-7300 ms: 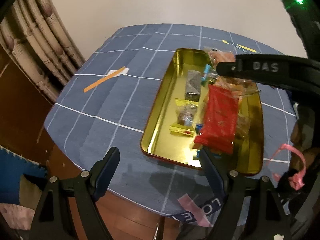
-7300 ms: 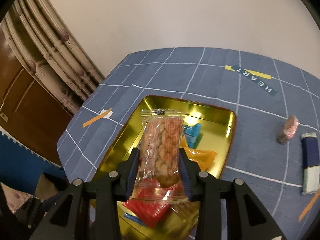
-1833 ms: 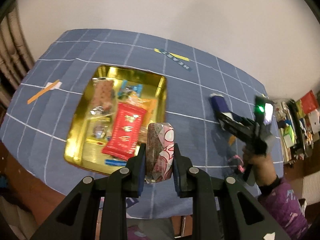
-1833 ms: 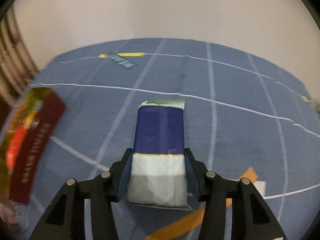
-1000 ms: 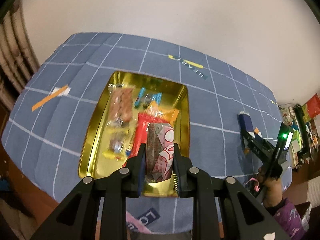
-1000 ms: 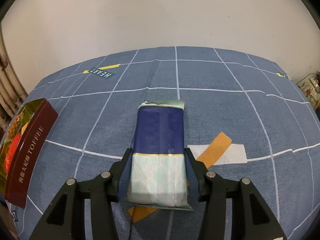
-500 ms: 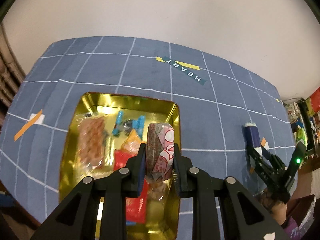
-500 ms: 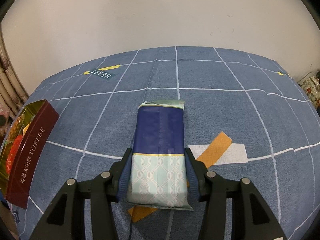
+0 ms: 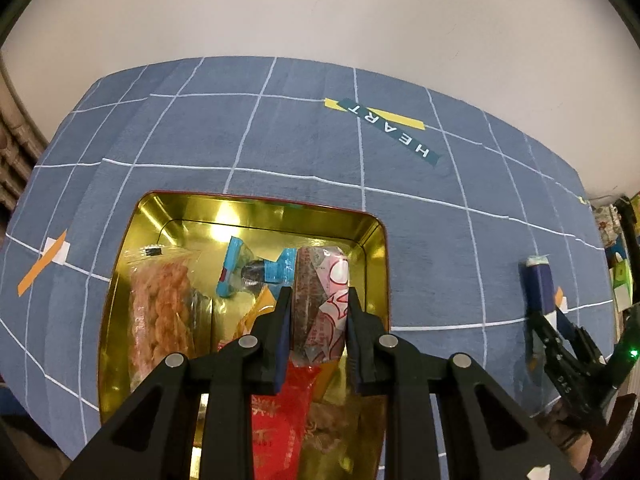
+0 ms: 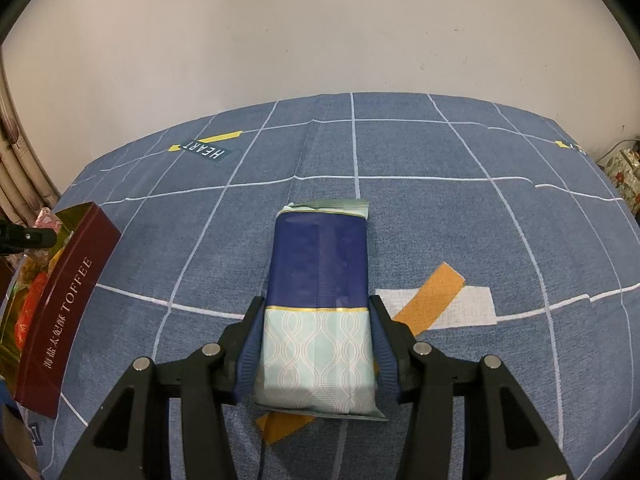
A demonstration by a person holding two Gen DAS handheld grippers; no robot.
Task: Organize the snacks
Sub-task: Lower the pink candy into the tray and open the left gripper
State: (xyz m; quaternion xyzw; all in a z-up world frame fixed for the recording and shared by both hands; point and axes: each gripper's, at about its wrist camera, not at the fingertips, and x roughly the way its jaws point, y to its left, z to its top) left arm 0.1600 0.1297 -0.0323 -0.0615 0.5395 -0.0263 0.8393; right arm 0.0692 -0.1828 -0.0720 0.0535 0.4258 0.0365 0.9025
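Note:
My left gripper (image 9: 318, 304) is shut on a pink and white wrapped snack (image 9: 322, 300) and holds it over the right side of the gold tin tray (image 9: 260, 210). The tray holds a clear bag of orange crackers (image 9: 160, 312), a blue-ended candy (image 9: 248, 272) and a red packet (image 9: 280, 416). My right gripper (image 10: 316, 332) is shut on a navy and pale-green snack packet (image 10: 320, 292) that lies on the blue tablecloth. The right gripper also shows in the left wrist view (image 9: 560, 344) at the far right. The tin shows in the right wrist view (image 10: 60, 312) at the left edge.
The table has a blue cloth with white grid lines and a HEART label (image 9: 388, 128). Orange tape on a white patch (image 10: 436, 300) lies under the navy packet. Another orange tape strip (image 9: 44, 264) lies left of the tin. A curtain (image 10: 16, 176) hangs at left.
My left gripper has moved forward and lower over the tin with the pink snack still held. My right gripper stays shut on the navy packet on the cloth.

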